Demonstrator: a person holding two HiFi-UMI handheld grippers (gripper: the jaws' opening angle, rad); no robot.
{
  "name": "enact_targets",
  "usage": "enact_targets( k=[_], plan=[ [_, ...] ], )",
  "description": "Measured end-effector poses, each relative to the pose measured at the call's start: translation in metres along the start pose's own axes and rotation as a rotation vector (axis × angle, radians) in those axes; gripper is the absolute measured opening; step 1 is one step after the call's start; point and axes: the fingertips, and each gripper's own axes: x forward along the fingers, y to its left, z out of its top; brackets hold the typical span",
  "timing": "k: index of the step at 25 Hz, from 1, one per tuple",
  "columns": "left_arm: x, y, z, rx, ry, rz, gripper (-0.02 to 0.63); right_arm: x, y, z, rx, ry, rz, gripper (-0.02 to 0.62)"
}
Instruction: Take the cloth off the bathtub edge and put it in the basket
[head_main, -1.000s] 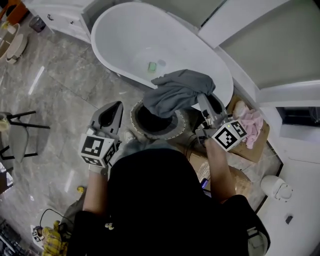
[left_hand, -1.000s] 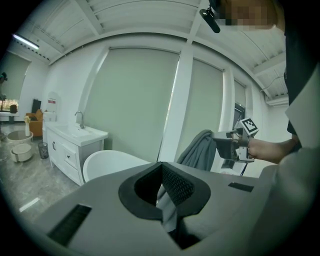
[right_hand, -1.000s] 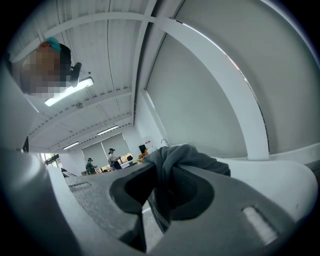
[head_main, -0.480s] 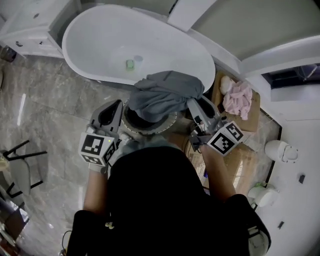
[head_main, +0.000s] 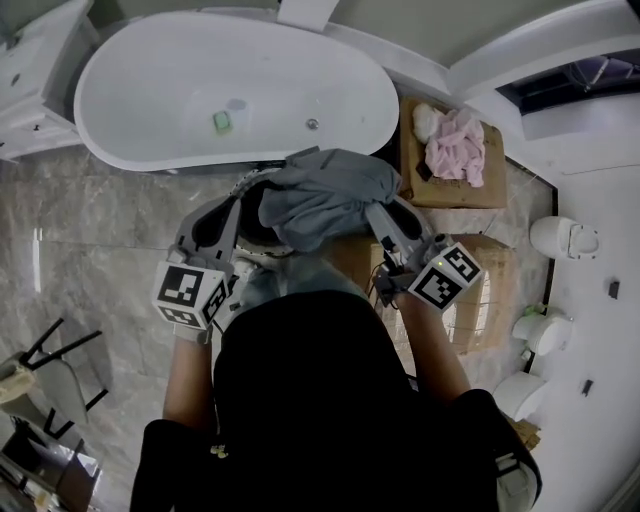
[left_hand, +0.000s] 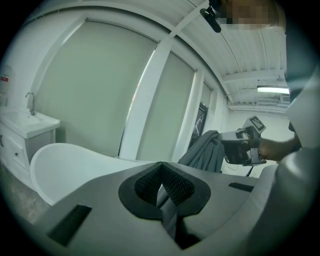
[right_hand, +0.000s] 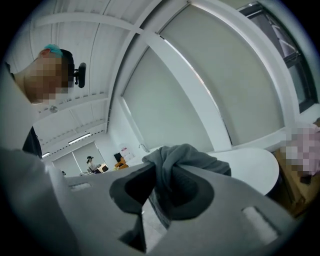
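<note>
My right tongs (head_main: 378, 215) are clamped on the grey cloth (head_main: 325, 195), which hangs bunched over the basket (head_main: 255, 250), beside the bathtub (head_main: 150, 100); my left tongs (head_main: 228, 205) are together, empty. I judge the carry nearly done: next, lower it in and release.

No writing, label, brand or number can be read anywhere.

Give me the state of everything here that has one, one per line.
grey cloth: bunched, held above the basket.
right gripper: shut on grey cloth.
left gripper: shut, empty.
basket: open-topped, mostly hidden under cloth.
bathtub: no water.
pink cloth: crumpled on box.
</note>
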Motion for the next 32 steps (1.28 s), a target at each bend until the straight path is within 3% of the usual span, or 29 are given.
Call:
enact_targets(
  k=[7,14,22,32],
  plan=[
    [0.017,-0.011,-0.021,-0.012,0.047,0.013,0.014,0.002,-0.048,-0.05,0.051,0.094,-0.026,0.084],
    [0.028,-0.012,-0.052,-0.034,0.133,0.065,0.014,0.026,-0.089,-0.11,0.093,0.213,0.018,0.084],
    [0.022,-0.008,-0.088,-0.079,0.207,0.166,0.014,0.074,-0.129,-0.185,0.107,0.358,0.085,0.084],
    [-0.009,0.023,-0.139,-0.131,0.279,0.305,0.014,0.148,-0.181,-0.316,0.062,0.573,0.109,0.084]
  ],
)
